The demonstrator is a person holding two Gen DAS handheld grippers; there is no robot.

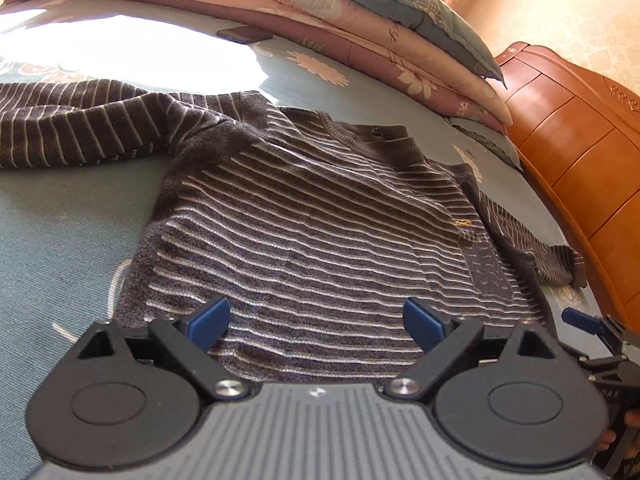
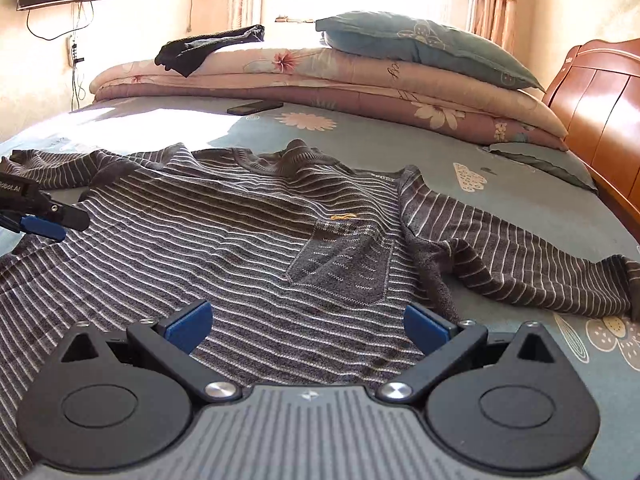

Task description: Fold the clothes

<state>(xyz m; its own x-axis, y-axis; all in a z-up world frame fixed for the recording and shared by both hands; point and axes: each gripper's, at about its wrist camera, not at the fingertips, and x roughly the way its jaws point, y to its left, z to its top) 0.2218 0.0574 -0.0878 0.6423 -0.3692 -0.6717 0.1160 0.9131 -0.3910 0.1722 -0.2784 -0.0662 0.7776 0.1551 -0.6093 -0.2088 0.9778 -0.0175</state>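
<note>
Both my tools, left and right, hang spread over the sweater mid-bed; pinching one layer could drag it askew.

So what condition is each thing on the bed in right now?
Grey striped knit sweater: spread flat, unfolded, sleeves out.
Left gripper: open, empty.
Right gripper: open, empty.
Pink floral quilt: folded.
Black phone: lying flat.
Black garment: crumpled on quilt.
</note>
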